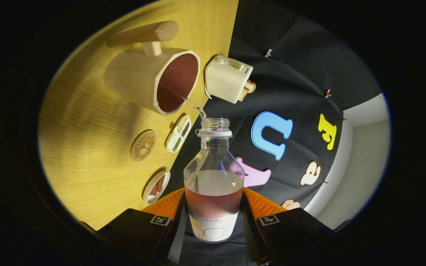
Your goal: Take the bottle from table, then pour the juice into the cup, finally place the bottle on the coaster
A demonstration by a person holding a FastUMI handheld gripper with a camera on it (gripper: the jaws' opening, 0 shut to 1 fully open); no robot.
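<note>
Wood-grain desk [87, 122] tilts across the view as the hand-held gripper [213, 218] clamps both fingers on the uncapped bottle [213, 173], tipped toward the cup [154, 79] just beyond its mouth. A thin stream of juice [189, 101] reaches the cup. Beside it lies the coaster [142, 145]; the bottle's base is hidden between the fingers.

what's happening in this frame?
A hand-held gripper is clamped on a clear plastic bottle of reddish juice, tilted toward a cream ceramic cup on the wooden table. A thin stream runs from the open bottle mouth into the cup, which already holds juice. The round cork coaster beside the cup sits bare, waiting for the bottle.
</note>
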